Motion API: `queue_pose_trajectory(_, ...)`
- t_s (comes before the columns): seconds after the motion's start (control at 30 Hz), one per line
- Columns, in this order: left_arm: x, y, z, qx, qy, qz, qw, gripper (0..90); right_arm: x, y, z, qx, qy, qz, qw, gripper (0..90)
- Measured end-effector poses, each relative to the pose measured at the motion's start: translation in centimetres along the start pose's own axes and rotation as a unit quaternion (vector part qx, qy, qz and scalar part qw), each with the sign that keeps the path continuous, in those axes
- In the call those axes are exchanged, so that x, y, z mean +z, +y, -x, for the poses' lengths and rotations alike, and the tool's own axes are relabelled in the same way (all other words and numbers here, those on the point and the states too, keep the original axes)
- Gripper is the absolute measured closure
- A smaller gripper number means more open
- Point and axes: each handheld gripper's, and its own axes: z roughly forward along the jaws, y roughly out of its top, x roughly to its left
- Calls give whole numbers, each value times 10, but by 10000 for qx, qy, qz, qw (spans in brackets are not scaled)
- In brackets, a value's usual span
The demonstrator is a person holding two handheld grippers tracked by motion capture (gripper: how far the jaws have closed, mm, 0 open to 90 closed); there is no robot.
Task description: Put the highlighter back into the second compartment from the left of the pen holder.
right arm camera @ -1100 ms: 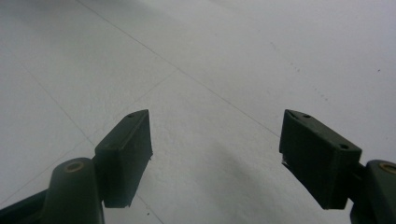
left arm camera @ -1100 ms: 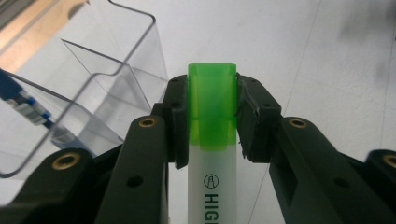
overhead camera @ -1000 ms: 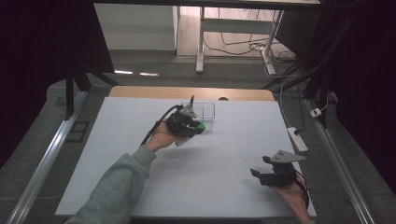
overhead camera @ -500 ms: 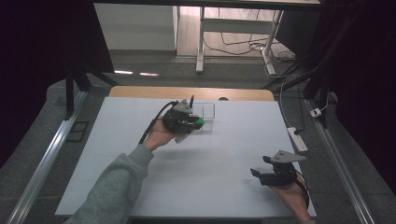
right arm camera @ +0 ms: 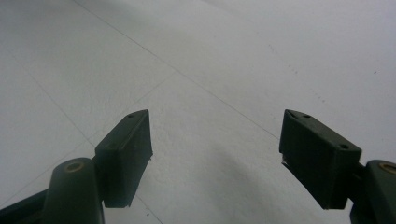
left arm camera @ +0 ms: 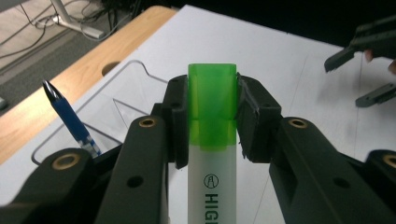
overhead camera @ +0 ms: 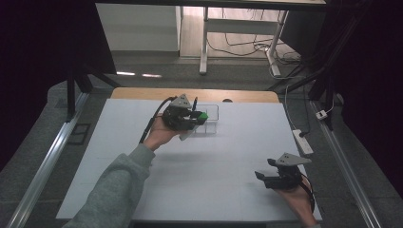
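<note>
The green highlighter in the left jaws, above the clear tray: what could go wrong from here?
1. The left gripper clamps the highlighter near its green cap. The cap could perhaps come loose, and the white body would then drop.
2. The blue pen stands tilted in the clear tray. Lowering the highlighter there may knock it.
3. The tray looks light and sits near the table's far edge, so a bump could push it.

A white table top (overhead camera: 190, 175) with a bare wooden strip (overhead camera: 142, 93) along its far edge carries a clear plastic tray (overhead camera: 211, 124) near that edge. A blue pen (left arm camera: 70, 119) seems to stand slanted inside the tray.
</note>
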Motion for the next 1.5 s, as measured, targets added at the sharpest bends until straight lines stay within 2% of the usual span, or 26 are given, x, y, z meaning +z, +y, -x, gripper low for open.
queue_pose_trajectory(0.3,-8,11,1,8,-6,265,9996,661,-1,0,0,9,-15,16,10000,248)
queue_pose_trajectory(0.57,-9,22,2,104,-14,420,9991,661,-1,0,1,16,-15,31,10000,248)
queue_pose_trajectory(1.13,-4,37,-7,208,223,482,9984,661,-1,1,0,-21,-28,17,10000,249)
queue_pose_trajectory(1.5,9,36,-21,47,343,510,9981,660,-1,1,1,13,-8,40,10000,249)
